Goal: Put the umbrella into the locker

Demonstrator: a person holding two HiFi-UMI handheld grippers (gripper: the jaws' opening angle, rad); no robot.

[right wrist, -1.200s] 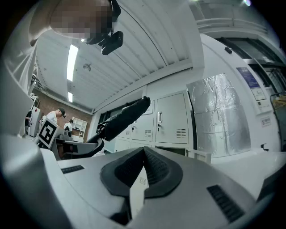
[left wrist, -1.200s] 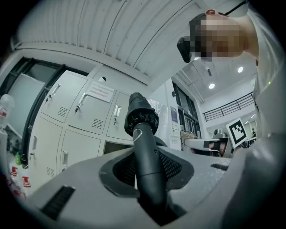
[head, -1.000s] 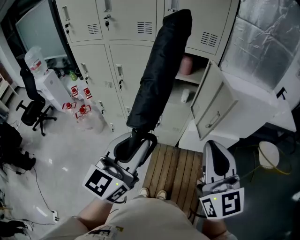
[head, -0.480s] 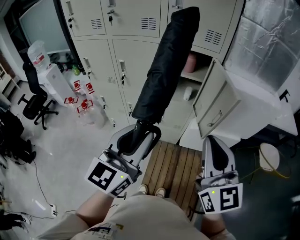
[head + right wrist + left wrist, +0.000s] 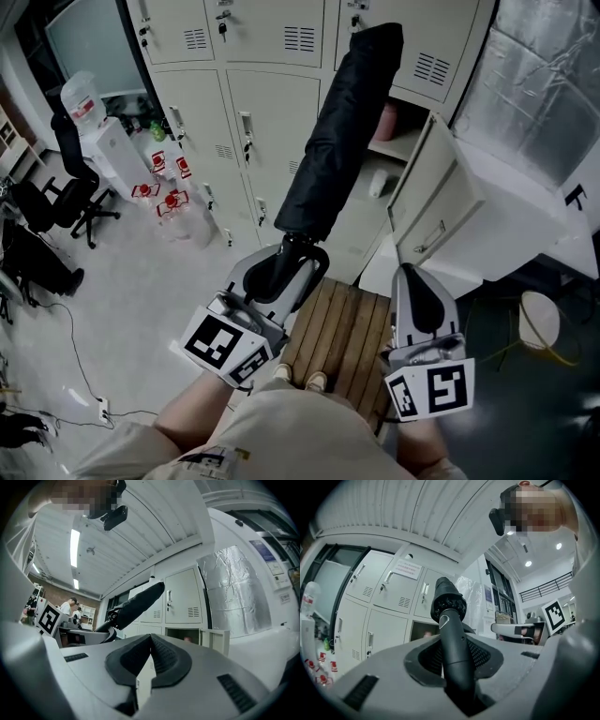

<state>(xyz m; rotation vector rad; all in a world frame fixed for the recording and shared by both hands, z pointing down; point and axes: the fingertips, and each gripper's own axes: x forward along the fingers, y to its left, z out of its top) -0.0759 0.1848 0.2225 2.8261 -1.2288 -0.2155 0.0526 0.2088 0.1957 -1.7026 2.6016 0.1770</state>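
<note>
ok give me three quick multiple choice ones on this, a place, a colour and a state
1. In the head view, where does the open beige metal locker door stand from the folded fabric umbrella? A left B right C below
2. What colour is the umbrella? A red B black C blue
3. The right gripper's fingers are: A wide apart B shut on the umbrella C shut on nothing

1 B: the door hangs right of the umbrella.
2 B: its fabric is black.
3 C: the fingers meet with nothing between them; the left gripper holds the umbrella.

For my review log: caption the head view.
Left tool grips folded black umbrella facing the open locker; right tool empty.
</note>
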